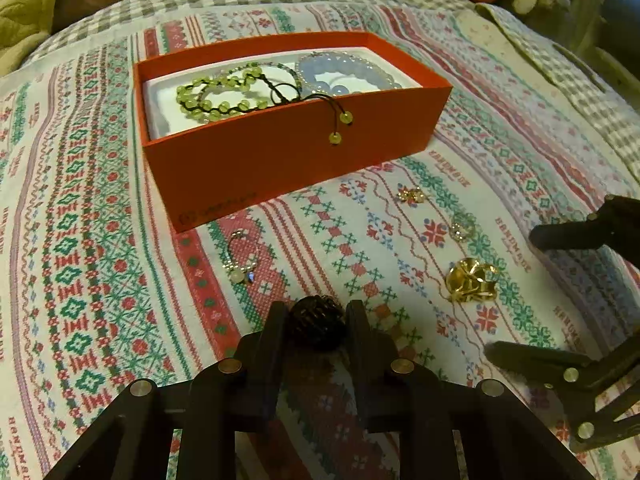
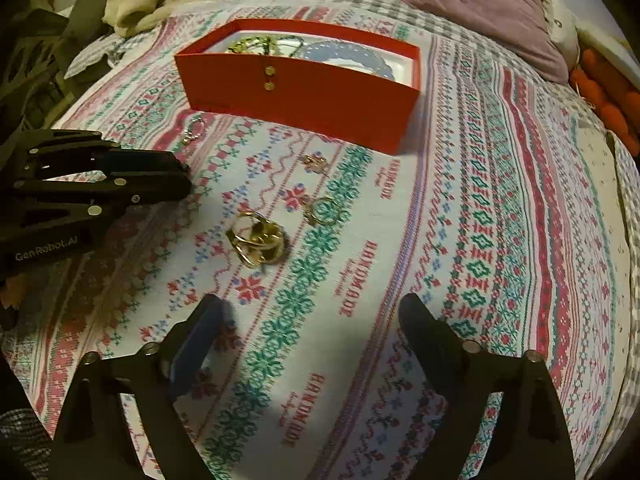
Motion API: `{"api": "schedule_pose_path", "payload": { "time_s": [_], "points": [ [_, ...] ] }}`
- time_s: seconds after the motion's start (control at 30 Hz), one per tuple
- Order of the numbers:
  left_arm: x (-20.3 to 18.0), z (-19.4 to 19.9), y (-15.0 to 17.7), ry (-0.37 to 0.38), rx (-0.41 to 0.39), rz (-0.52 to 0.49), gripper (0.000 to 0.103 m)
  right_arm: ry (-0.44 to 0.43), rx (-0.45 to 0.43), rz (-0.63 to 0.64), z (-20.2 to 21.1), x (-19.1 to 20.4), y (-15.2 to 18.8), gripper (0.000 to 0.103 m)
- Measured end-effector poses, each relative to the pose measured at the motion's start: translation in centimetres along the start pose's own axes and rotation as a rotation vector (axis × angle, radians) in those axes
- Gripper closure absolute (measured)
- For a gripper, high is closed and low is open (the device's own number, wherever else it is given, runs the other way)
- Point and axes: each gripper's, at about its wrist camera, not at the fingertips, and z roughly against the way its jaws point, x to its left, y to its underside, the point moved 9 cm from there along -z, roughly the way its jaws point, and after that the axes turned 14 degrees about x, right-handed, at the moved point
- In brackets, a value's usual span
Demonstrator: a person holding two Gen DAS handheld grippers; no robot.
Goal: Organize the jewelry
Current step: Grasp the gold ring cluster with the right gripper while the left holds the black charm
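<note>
The left hand-held gripper [image 1: 317, 322] is closed narrow on a dark bead [image 1: 318, 320], a round ribbed thing whose nature is hard to tell, held just above the bed [image 1: 100, 240]. The right hand-held gripper [image 2: 310, 312] stands wide and holds nothing, hovering over the patterned cover. By my reading the task is roughly half done: ahead of both grippers the red box [image 1: 288, 156] already holds a green bracelet [image 1: 224, 98] and a blue bracelet [image 1: 344, 74], though the green one's cord ends with two beads hang out over the near wall. Left to move are the pieces lying loose between the grippers and the box: a beaded ring [image 1: 242, 260] ahead-left of the left gripper, a gold cluster [image 2: 258, 238] just ahead of the right gripper, a hoop [image 2: 322, 210] beyond it, and a small gold piece [image 2: 316, 162] near the box. The box's near wall hides its floor, so smaller items inside cannot be ruled out; the small gold pieces are too blurred to say whether they are earrings or charms, and the left gripper's fingers cover much of the bead
</note>
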Motion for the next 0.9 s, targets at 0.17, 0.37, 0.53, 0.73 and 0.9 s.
{"api": "schedule_pose_path", "payload": {
  "time_s": [0.17,0.37,0.53,0.73,0.9],
  "points": [
    [0.6,0.8,0.4,-0.012,-0.002,0.022,0.080,-0.042,-0.005,0.015,0.3,1.2,-0.8,0.038],
    [1.3,1.3,0.9,-0.023,0.002,0.039,0.080,-0.077,0.001,0.024,0.0,2.3,-1.9,0.049],
    [1.4,1.3,1.2,-0.028,0.009,0.045,0.080,-0.092,0.001,0.018,-0.1,2.6,-2.6,0.056],
    [1.7,1.3,1.4,-0.032,0.016,0.056,0.080,-0.107,0.000,0.010,-0.2,3.0,-3.5,0.065],
    [2.0,1.3,1.6,-0.034,0.025,0.070,0.080,-0.117,0.003,-0.003,-0.2,2.4,-3.5,0.072]
  ]
}}
